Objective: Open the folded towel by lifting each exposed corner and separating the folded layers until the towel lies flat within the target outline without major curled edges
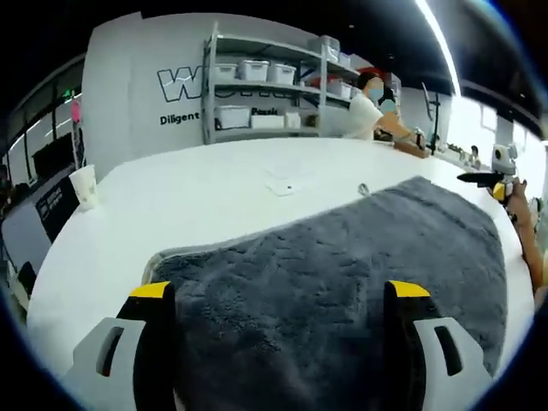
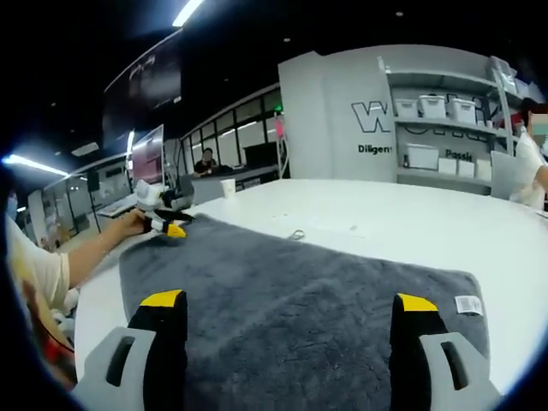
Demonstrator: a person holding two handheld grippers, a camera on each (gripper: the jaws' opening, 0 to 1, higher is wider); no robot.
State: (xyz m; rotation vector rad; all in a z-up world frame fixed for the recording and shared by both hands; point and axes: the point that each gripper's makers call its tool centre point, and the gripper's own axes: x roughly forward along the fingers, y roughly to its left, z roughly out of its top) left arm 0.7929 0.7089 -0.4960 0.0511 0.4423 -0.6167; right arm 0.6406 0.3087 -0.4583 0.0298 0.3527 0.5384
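Dark grey plush microfibre towel (image 1: 342,282) lies spread on the white worktop (image 1: 197,197), looks mostly opened out. In the left gripper view the left gripper (image 1: 278,295) hovers over the near edge of the towel, jaws spread wide, yellow tips apart, nothing between them but towel pile below; contact with the cloth can't be told. In the right gripper view the right gripper (image 2: 291,304) sits the same way over the other end of the towel (image 2: 291,291), jaws spread, nothing pinched.

Progress, as a judgement: unfolding seems nearly done. Towel reads as one broad sheet, no stacked fold obvious. Near-left corner in the left gripper view shows a slightly thick, rolled-looking edge, so maybe a curl left to flatten. No target outline visible on the worktop, so fit inside it can't be checked. Left to do: probably smoothing edges and squaring up.

View differences: the right gripper view shows a small white care label (image 2: 467,304) at the towel's right corner, plus the left gripper (image 2: 167,224) held in a person's hand (image 2: 133,223) at the far end of the towel, jaw state there too small to tell. The left gripper view shows the right gripper (image 1: 497,180) at the far right edge, a white paper cup (image 1: 84,184) on the worktop's left side, a flat sheet of white paper (image 1: 281,184) beyond the towel, and grey metal shelving with storage bins (image 1: 265,81) at the back wall with a person standing beside.
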